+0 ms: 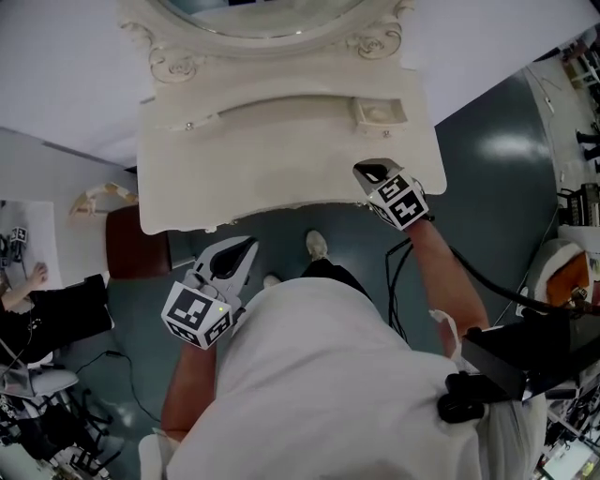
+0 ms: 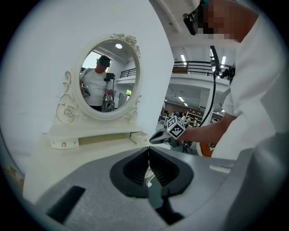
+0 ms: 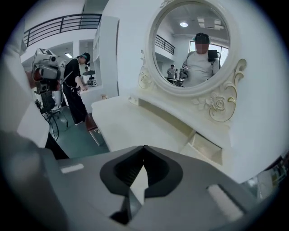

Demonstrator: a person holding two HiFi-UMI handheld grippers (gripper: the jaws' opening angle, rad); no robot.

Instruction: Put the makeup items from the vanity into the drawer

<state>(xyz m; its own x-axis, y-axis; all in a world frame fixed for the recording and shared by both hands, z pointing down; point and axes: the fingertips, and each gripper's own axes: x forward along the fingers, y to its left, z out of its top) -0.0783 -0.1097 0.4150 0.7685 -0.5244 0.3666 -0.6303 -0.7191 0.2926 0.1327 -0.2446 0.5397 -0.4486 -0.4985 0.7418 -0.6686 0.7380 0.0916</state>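
Head cam steep down on vanity (image 1: 281, 141); 2 gripper cams share mirror (image 2: 108, 79).

The vanity top (image 1: 281, 159) lies open; mirror (image 1: 253, 23) and drawer (image 1: 380, 112) bound its rear.

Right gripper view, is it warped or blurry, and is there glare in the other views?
Right gripper view: fisheye bending with dark corners, sharp on the oval mirror, soft on the right tool near the lens. Head view: a bright glare patch on the dark floor. Left gripper view: same fisheye curve; a lamp reflection glints in the oval mirror.

Teal floor (image 1: 487, 187), white wall (image 2: 45, 54), perhaps mezzanine (image 3: 58, 21)
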